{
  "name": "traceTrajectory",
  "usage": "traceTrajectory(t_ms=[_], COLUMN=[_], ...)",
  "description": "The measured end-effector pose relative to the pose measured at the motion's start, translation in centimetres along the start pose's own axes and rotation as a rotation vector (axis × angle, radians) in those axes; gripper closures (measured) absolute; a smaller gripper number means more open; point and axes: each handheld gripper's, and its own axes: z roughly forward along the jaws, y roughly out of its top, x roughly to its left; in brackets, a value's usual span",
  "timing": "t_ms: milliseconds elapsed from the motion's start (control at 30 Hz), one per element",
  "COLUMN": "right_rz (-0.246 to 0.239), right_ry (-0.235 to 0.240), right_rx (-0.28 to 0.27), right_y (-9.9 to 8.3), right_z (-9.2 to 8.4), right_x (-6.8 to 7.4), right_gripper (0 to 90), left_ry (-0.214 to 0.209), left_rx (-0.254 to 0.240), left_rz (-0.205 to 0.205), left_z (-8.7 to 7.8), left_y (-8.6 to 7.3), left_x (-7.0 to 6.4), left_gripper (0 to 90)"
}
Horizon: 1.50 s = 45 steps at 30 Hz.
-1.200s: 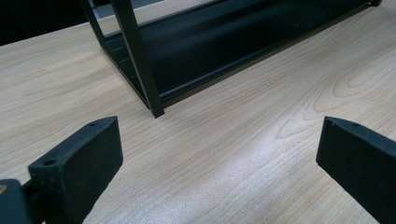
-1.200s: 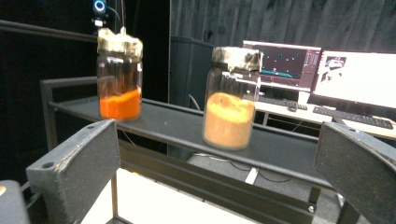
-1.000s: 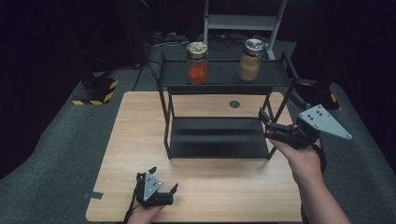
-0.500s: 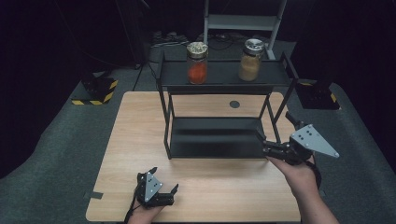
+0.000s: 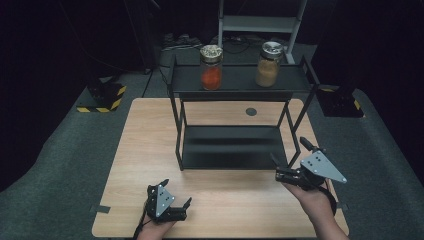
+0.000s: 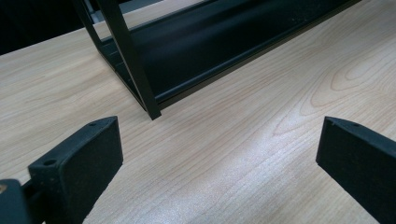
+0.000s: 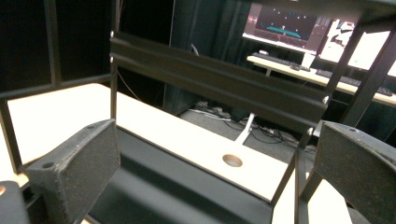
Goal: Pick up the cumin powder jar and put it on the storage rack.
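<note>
A black two-tier metal rack stands on the wooden table. On its top shelf are two glass jars: one with red-orange contents and one with tan contents. My left gripper rests open near the table's front edge, left of the middle; its own view looks at bare wood and the rack's front left leg. My right gripper is open at the rack's front right corner, low over the table, and its view looks through the rack. Neither holds anything.
A round hole sits in the table behind the rack. A grey shelving unit stands beyond the table. Yellow-black striped blocks lie on the floor at left. A lit monitor and desk appear far off.
My right gripper has drawn back and down from the rack's right side to its front right corner. The left gripper has stayed put.
</note>
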Motion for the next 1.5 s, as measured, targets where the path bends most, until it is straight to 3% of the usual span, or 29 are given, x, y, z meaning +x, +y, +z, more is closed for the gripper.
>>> traceTrajectory(t_ms=[933, 1500], right_rz=[0.008, -0.014], right_ry=[-0.003, 0.016], right_rx=[0.2, 0.309], right_y=[-7.1, -9.9], right_z=[0.0, 0.4], right_x=[1.2, 1.6], right_gripper=[0.0, 0.0], left_ry=[0.003, 0.012], left_rx=[0.002, 0.001], left_rz=[0.014, 0.031], left_z=[0.0, 0.0], left_y=[0.0, 0.0], left_x=[-0.2, -0.5], left_gripper=[0.7, 0.7])
